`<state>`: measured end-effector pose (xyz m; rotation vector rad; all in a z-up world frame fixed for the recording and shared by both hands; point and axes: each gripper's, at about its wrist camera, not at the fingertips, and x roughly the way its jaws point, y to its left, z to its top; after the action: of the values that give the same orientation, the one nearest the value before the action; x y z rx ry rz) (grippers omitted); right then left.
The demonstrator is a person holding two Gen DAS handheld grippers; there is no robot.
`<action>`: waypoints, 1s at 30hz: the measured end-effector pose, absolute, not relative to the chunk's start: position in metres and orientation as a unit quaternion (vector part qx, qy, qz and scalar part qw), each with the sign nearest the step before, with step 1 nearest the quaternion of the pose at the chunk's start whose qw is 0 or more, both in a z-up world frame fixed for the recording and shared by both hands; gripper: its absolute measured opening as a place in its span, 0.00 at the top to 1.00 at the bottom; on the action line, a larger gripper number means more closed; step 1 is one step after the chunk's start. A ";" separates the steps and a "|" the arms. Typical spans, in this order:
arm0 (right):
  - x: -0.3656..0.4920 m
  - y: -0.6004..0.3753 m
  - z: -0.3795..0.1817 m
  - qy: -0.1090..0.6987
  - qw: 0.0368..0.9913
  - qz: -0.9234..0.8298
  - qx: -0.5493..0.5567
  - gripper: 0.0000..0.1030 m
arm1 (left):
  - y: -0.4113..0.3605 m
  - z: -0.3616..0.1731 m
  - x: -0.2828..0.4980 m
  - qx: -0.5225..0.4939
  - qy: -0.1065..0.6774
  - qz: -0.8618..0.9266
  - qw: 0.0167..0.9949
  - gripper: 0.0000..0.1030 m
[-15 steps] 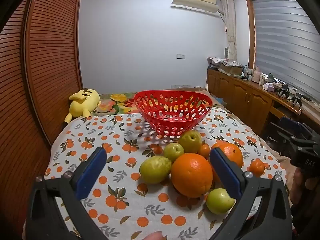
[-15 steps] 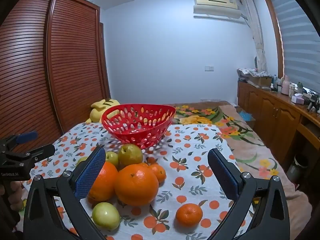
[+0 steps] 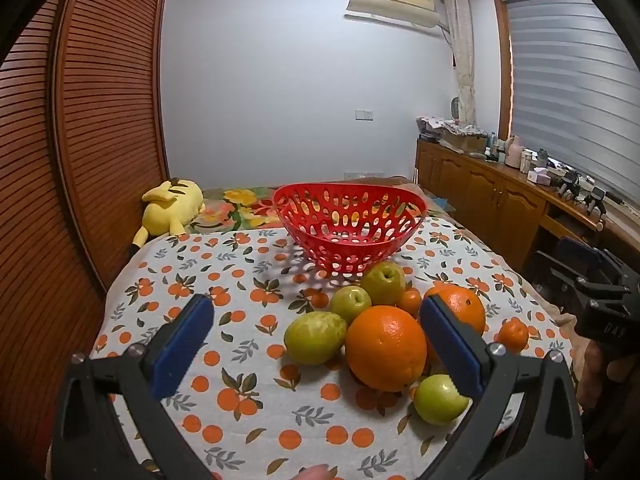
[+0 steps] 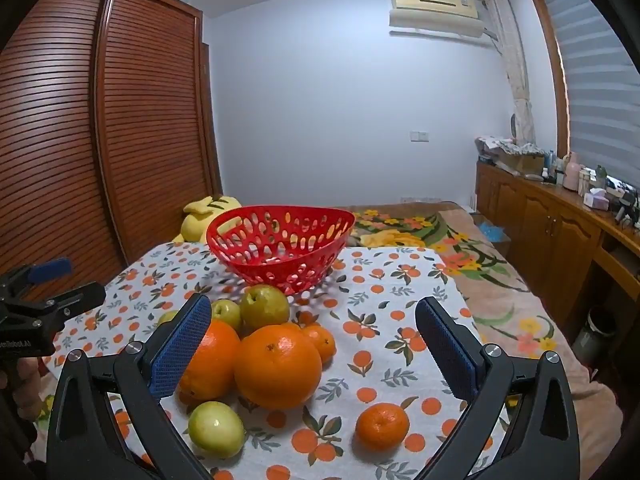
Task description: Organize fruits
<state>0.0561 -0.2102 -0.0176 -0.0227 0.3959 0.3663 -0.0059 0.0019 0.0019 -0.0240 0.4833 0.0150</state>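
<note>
- Left wrist view: the left tongs (image 3: 316,344) stand wide open low in the frame, blue pads apart, with nothing pinched between them.
- The red basket (image 3: 349,236) sits empty at centre on the bench (image 3: 240,280), which wears a cloth printed with oranges.
- Just below the basket the fruit lies in a cluster, right of centre: a big orange (image 3: 386,347), a second orange (image 3: 460,308) partly behind the right pad, a pear (image 3: 315,337) touching the big orange, and green apples (image 3: 351,304) behind.
- A lone green apple (image 3: 439,399) lies at lower right; a small mandarin (image 3: 513,335) sits apart at right.
- The right tongs (image 3: 592,292) show at the right edge.
- A yellow plush (image 3: 172,208) lies at middle left.
- Right wrist view: the right tongs (image 4: 313,342) gape fully, empty.
- The basket (image 4: 280,246) is at centre, upright, nothing in it.
- Two oranges (image 4: 277,366) touch at lower centre-left; a green apple (image 4: 216,428) lies below them, a mandarin (image 4: 382,426) at lower right, apart.
- The left tongs (image 4: 48,284) show at the left edge.
</note>
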 end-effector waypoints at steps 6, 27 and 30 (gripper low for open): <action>0.053 -0.208 -0.019 0.195 0.964 0.181 -0.013 0.00 | 0.003 0.008 -0.011 -0.010 0.237 0.010 0.971 0.00; 0.049 -0.205 -0.015 0.193 0.964 0.181 -0.014 0.00 | 0.000 0.016 -0.016 -0.006 0.227 0.008 0.974 0.00; 0.049 -0.205 -0.015 0.193 0.964 0.182 -0.014 0.00 | -0.001 0.017 -0.016 -0.006 0.227 0.008 0.974 0.00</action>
<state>0.0493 -0.2045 -0.0150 -0.0289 0.3906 0.3675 -0.0163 -0.0009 0.0168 -0.0121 0.4581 0.0169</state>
